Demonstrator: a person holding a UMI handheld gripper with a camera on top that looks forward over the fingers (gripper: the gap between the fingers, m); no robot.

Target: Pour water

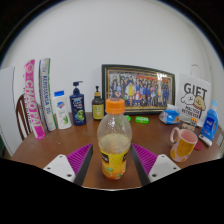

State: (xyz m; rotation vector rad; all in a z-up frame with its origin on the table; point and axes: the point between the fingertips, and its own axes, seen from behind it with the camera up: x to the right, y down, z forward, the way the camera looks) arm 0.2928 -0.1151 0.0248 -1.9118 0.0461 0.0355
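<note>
Gripper (113, 160) fingers close about bottle (114, 142), grip unclear; orange cap on, loose hold risks slip before mug (184, 145)

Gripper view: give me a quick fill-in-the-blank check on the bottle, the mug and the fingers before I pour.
1. The bottle between the gripper fingers has an ____ cap.
2. The glass mug stands on the wooden table to the ____ of the bottle.
3. The bottle's liquid is ____ in colour.
4. Behind the bottle, against the wall, stands a framed group ____.

Missing words: orange; right; yellow; photo
</note>
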